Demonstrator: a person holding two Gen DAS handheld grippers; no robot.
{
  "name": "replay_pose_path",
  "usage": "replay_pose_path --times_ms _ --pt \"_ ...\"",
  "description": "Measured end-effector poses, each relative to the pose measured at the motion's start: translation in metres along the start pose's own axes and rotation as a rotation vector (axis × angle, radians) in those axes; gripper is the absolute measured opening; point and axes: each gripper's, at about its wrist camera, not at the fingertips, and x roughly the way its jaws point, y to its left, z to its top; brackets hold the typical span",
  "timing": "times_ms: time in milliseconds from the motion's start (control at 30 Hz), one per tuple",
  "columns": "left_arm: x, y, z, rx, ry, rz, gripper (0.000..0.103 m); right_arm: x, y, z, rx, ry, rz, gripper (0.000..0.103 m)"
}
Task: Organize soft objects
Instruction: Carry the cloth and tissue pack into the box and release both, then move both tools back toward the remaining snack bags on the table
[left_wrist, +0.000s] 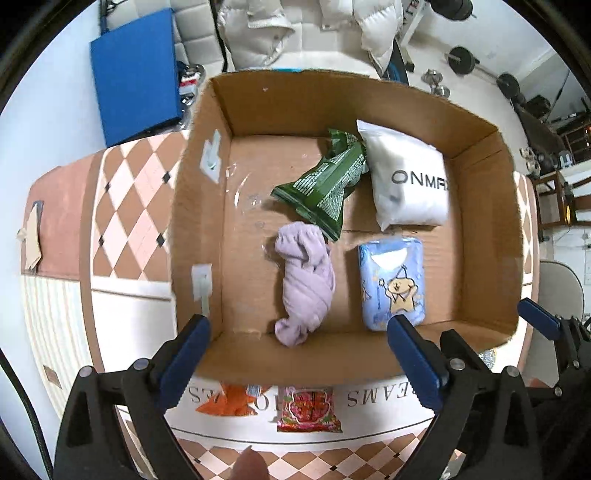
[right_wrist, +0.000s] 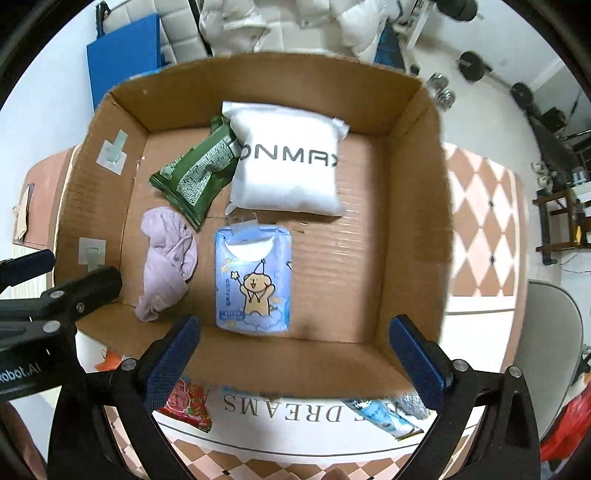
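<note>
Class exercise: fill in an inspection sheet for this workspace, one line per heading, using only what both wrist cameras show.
Surface: table with a diamond-pattern cloth.
Job's things: cardboard box holds green packet, white pouch, lilac cloth, blue tissue pack.
Clutter: red snack packet and an orange item outside the box.
Grippers: left gripper and right gripper both open, empty.
Cables: black cable at left edge.
Surroundings: white jacket, barbell weights.

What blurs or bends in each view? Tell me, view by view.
Left wrist view: fisheye bowing curves the cardboard box walls; contents stay fairly sharp, the near rim soft. Right wrist view: the box's right wall and near rim smear with motion blur, and the blue tissue pack looks slightly soft.
</note>
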Motion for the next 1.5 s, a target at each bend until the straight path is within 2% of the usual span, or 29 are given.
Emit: replay_pose_path --times_ms 233,400,633,700,800,867,933,1000,1167,1333,1367,1400,1433,1500 --pt "-0.057 0.000 -0.032 0.029 -0.145 0.043 0.098 -0.063 -0.011 -0.038 0.028 -0.119 -0.004 0.103" --pt "-0.096 0.003 -0.055 0.018 -0.237 0.031 0.098 -0.105 -0.021 -0.060 0.053 -0.189 0.006 0.103" --pt "-0.132 0.006 -0.072 0.007 -0.308 0.028 0.098 -0.151 -0.025 -0.078 0.071 -0.253 0.051 0.103" --pt "-0.137 0.009 -0.077 0.005 -0.322 0.047 0.098 -0.158 -0.025 -0.082 0.079 -0.261 0.070 0.103" --pt "-0.134 0.020 -0.090 -0.014 -0.340 0.130 0.098 -0.158 -0.021 -0.091 0.091 -0.246 0.087 0.103" --pt "-0.112 0.030 -0.099 0.000 -0.315 0.216 0.098 -0.144 -0.012 -0.100 0.088 -0.210 0.099 0.103" --pt "-0.086 0.040 -0.108 0.027 -0.267 0.260 0.098 -0.118 0.001 -0.111 0.073 -0.146 0.118 0.103" --pt "-0.041 0.054 -0.114 0.049 -0.168 0.301 0.098 -0.090 0.015 -0.119 0.059 -0.082 0.136 0.103" --pt "0.051 0.075 -0.113 0.093 0.044 0.291 0.089 -0.010 0.047 -0.138 0.081 0.075 0.159 0.103" --pt "0.110 0.070 -0.108 0.134 0.156 0.222 0.089 0.009 0.055 -0.155 0.083 0.098 0.154 0.103" --pt "0.118 0.069 -0.106 0.132 0.174 0.189 0.087 0.011 0.056 -0.155 0.080 0.101 0.149 0.103" --pt "0.126 0.071 -0.104 0.111 0.194 0.154 0.078 0.013 0.056 -0.155 0.081 0.104 0.145 0.103" --pt "0.130 0.074 -0.103 0.088 0.210 0.134 0.063 0.015 0.057 -0.154 0.086 0.107 0.147 0.103" --pt "0.133 0.085 -0.103 0.021 0.234 0.067 0.047 0.020 0.060 -0.150 0.094 0.116 0.155 0.103"
